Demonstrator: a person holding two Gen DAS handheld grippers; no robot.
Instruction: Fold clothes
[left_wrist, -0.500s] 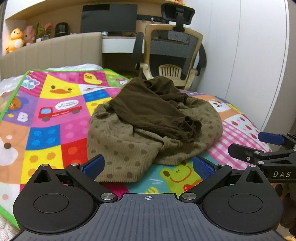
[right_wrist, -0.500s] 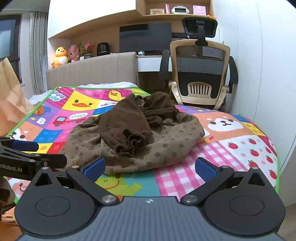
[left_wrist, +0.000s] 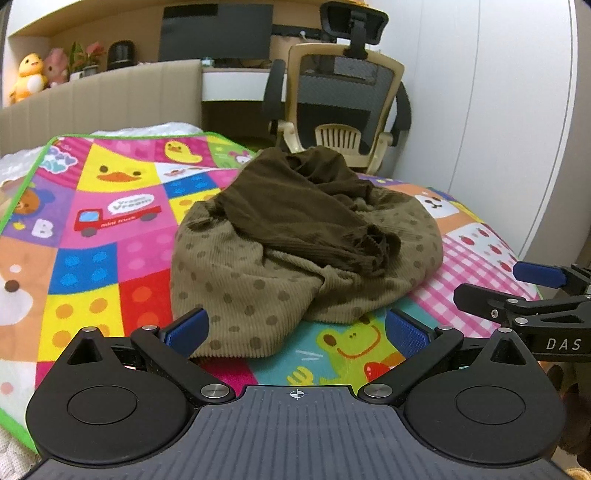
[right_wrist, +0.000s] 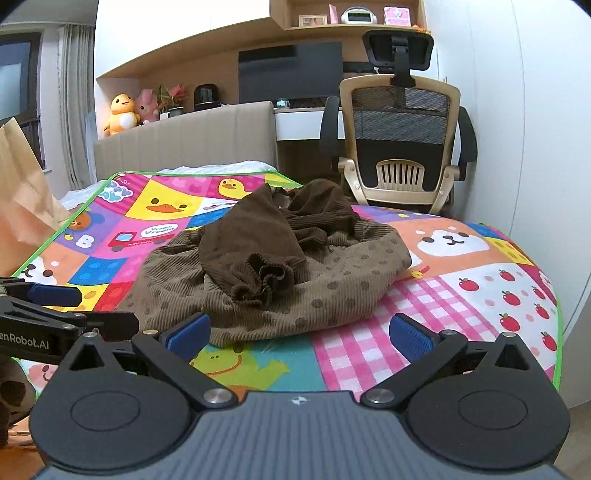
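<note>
Both hand-held grippers, left (left_wrist: 295, 328) & right (right_wrist: 299, 332), gape empty; I'd pinch dark garment (right_wrist: 258, 236) off dotted one (left_wrist: 258, 288) first.

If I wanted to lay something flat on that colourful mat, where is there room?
The mat lies bare right of the clothes pile, over the dog face and apple squares, and left of it on the duck and truck squares. The frog strip before the pile is narrow, with the left gripper and right gripper near.
</note>
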